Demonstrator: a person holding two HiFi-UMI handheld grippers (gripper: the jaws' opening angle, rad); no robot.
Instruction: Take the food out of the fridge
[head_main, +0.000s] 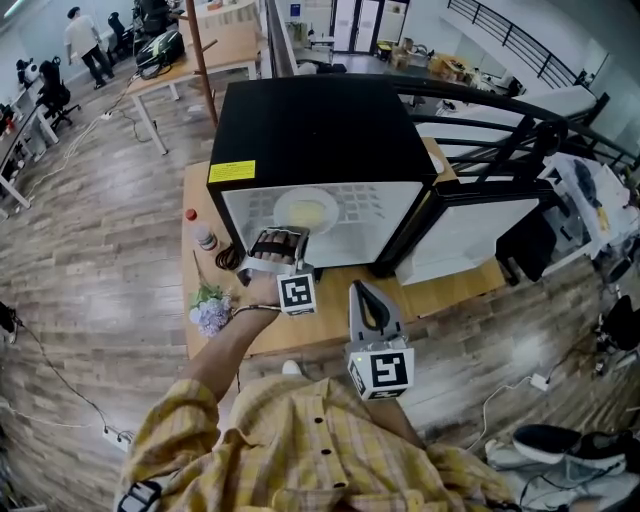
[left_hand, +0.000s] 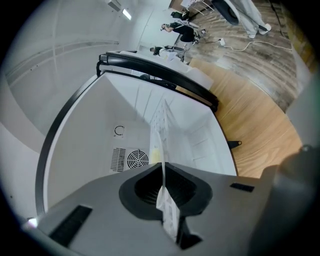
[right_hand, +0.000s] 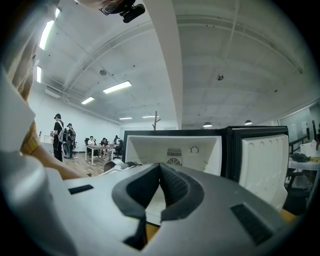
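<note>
Shelf (head_main: 360, 215) edge sits pinched in left gripper (head_main: 277, 243), at plate's (head_main: 330, 200) seven o'clock, likely for sliding food out; right gripper (head_main: 360, 292) idles closed, empty.

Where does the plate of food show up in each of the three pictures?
Head view: the plate sits centre, inside the fridge, just past the left gripper.
Left gripper view: lower middle, edge-on, its thin white rim pinched between the jaws.
Right gripper view: not in it.
Shared landmark: the fridge, black outside, white inside.
</note>
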